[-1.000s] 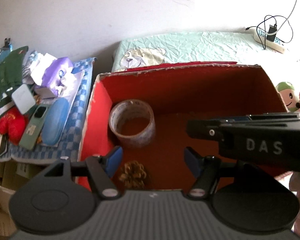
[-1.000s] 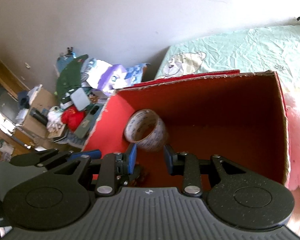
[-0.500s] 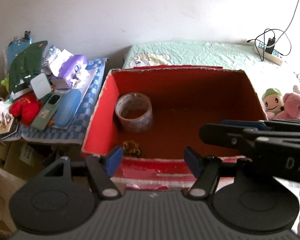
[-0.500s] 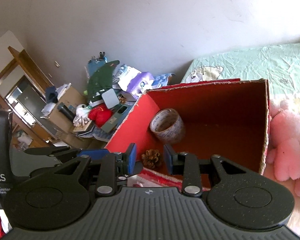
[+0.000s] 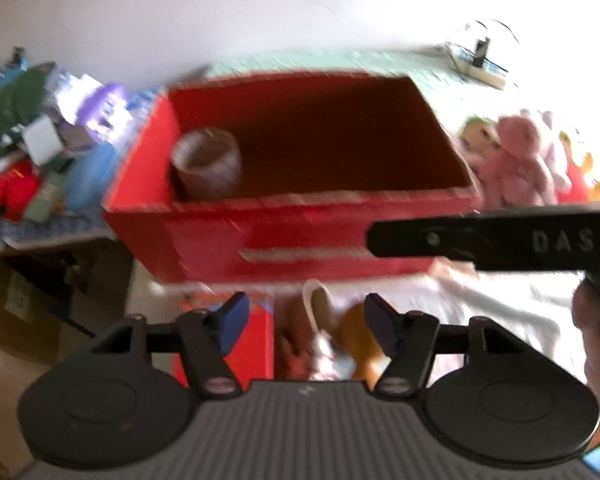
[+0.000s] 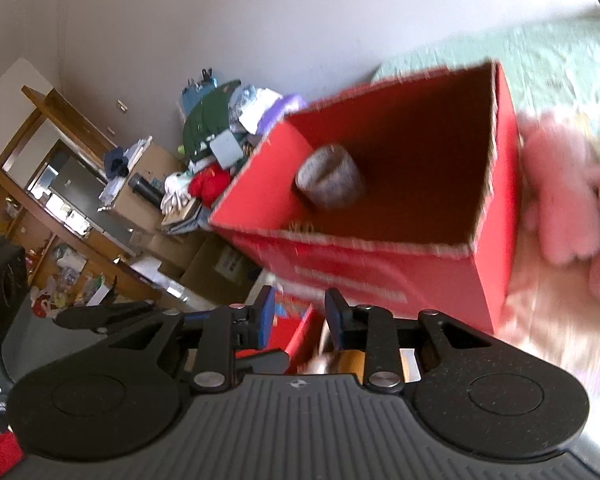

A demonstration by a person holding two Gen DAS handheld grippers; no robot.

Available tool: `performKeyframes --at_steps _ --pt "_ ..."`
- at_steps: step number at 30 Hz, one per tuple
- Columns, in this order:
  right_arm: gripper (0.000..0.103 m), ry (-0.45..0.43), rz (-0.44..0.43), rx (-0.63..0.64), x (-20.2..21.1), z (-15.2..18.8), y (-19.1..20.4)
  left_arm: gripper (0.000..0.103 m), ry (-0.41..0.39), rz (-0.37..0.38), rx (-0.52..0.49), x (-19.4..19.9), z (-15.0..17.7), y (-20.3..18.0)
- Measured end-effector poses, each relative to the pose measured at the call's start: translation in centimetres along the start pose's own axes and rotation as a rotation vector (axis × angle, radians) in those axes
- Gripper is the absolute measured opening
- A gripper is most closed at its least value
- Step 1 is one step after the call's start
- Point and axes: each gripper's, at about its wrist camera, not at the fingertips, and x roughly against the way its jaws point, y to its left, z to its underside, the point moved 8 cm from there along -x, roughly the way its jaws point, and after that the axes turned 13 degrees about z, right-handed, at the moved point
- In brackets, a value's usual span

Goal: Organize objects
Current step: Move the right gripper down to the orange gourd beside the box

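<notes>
The red cardboard box point(image 5: 300, 216) stood on the bed, open at the top, its far side toward the wall. One box, stiff enough to be slid by its walls, though the torn rim looked weak — better pushed low than pinched at the edge. To its right lay a pink plush toy point(image 5: 520, 160), soft and light, safe to squeeze anywhere on the body; a green-capped doll sat just behind it, so I counted at least two soft toys there, and blur hid any more. Inside the box, in the far left corner, stood one roll of clear tape point(image 5: 205, 168), light and rigid, easiest taken across its wall through the hole.

On the near side of the box, low between the tools, lay a small heap — a red packet point(image 5: 255, 344), something white and something orange — too smeared to name or count.

The left gripper point(image 5: 303, 322) had its jaws apart and closing, nothing pressed between them. The right gripper point(image 6: 300, 314) had narrower jaws, also closing, and they gripped nothing that I could see.
</notes>
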Motion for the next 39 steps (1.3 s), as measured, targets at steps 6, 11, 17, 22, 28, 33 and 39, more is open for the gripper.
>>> performKeyframes --at_steps 6,11,17,22,28,33,39 --pt "0.028 0.090 0.008 -0.054 -1.1 2.7 -1.5 0.063 0.034 0.088 -0.002 -1.1 3.0 -1.8" --pt "0.028 0.151 0.009 -0.092 -1.4 4.5 -2.6 0.060 0.042 0.142 -0.004 -2.0 4.0 -2.7" --pt "0.028 0.220 0.011 -0.133 -2.2 6.1 -3.7 0.053 0.078 0.186 -0.010 -3.6 4.8 -3.5" --pt "0.029 0.268 -0.012 -0.171 -3.2 6.7 -4.1 0.052 0.109 0.183 -0.020 -5.0 5.2 -3.5" --pt "0.029 0.312 -0.018 -0.198 -4.3 7.2 -4.7 0.053 0.145 0.196 -0.009 -6.4 5.6 -2.8" --pt "0.030 0.334 -0.017 -0.210 -5.0 7.3 -5.1 0.053 0.169 0.208 -0.003 -7.5 5.5 -2.5" --pt "0.034 0.360 -0.036 -0.233 -5.5 7.2 -5.6 0.050 0.201 0.206 -0.005 -8.8 5.8 -2.3"
